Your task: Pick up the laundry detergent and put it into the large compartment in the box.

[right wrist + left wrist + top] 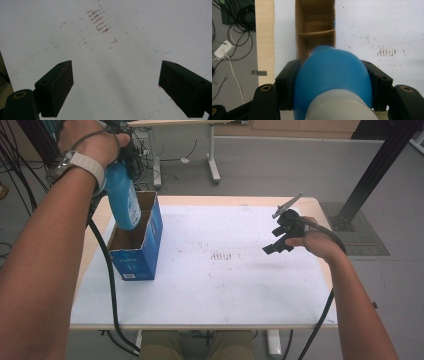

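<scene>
From the high view, I see my left gripper raised over the table's far left corner, clamped on a blue bottle that hangs tilted, its lower end dipping into the open top of a blue cardboard box. The box stands upright on the white table cover, near the left edge. A black cable trails from my left arm down past the box's left side and over the table front. My right gripper hovers over the right part of the cover, well apart from the box, with brown smudges on the bare surface between them.

In the left gripper view, my jaws press on both flanks of the bottle, whose grey-white cap end sits nearest the camera. Beyond it the box lies open, a cardboard divider splitting it into two compartments; I cannot tell which one the bottle enters.

In the right gripper view, my jaws stand wide apart with nothing between them, above the smudged cover.
</scene>
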The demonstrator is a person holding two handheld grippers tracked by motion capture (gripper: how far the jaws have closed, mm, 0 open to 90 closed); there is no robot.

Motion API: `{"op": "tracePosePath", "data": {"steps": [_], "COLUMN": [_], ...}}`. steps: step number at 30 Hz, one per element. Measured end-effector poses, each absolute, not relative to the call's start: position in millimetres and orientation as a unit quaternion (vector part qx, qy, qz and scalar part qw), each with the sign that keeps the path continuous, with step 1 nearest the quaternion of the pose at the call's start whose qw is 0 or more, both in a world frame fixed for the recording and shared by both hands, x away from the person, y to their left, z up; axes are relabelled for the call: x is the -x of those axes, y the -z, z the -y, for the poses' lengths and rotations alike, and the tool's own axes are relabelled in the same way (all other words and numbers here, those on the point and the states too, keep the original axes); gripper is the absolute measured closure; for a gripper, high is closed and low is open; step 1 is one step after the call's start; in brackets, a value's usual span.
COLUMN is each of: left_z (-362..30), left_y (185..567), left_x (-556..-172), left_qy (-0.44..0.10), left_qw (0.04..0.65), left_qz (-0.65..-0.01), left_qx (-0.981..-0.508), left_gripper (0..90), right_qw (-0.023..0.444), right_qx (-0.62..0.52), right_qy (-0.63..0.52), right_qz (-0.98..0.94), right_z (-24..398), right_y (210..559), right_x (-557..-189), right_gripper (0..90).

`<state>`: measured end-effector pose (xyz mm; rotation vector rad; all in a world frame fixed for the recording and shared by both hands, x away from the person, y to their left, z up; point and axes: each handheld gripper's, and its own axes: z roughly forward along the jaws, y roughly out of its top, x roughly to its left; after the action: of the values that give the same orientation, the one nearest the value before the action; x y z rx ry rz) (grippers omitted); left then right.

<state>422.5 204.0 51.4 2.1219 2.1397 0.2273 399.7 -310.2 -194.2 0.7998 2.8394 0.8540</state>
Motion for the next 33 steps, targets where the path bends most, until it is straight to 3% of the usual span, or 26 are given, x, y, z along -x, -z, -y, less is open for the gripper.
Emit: {"op": "tracePosePath", "data": {"steps": [33], "left_z": [-222], "left_y": [22], "left_x": [-437], "left_qy": [-0.067], "left_qw": [0.054], "left_qz": [-0.702], "left_qx": [-0.707], "left_gripper": [37.6], "right_qw": [0.026], "right_qx": [-0.265], "right_qy": [-0.267], "right_qz": [-0.926], "right_z": [302], "right_y": [200], "right_x": [-404], "right_gripper": [12.5]}}
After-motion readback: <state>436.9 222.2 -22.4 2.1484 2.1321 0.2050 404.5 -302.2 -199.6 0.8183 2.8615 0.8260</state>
